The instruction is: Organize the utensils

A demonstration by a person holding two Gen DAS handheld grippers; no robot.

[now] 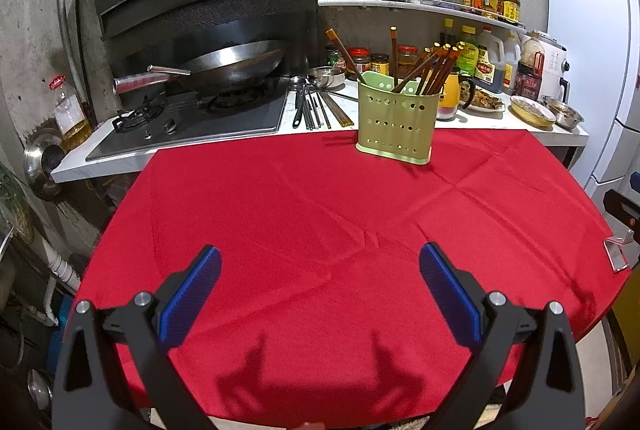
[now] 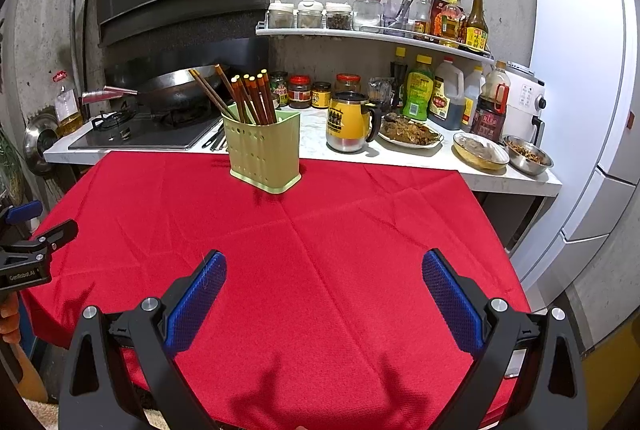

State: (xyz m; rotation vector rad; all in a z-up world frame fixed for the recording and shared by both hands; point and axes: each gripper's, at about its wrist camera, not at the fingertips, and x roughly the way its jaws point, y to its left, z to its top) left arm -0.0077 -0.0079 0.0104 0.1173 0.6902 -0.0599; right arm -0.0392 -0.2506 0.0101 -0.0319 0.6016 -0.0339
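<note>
Left wrist view: left gripper [image 1: 320, 270] hangs over the red cloth [image 1: 320, 210], fingers spread wide w/ nothing betw. them; right gripper [image 2: 324, 274] the same, splayed & empty. Green holder [image 1: 395, 122] stands upright at the cloth's far edge, well ahead of both, w/ brown chopsticks [image 1: 432, 70] already in it, leaning. Loose utensils [image 1: 316, 106] lie on the counter [image 1: 240, 138] just behind the cloth, betw. hob [image 1: 192, 122] & holder; long axes run roughly away from the fingers, handles toward the cloth. Prob. those go in next; they sit ahead & near centre in the left view, but half hidden behind the holder in the right view, so left looks nearer. Cloth betw. is bare, plenty of room; watch the holder, and the wok [image 1: 228, 64] on the hob.
</note>
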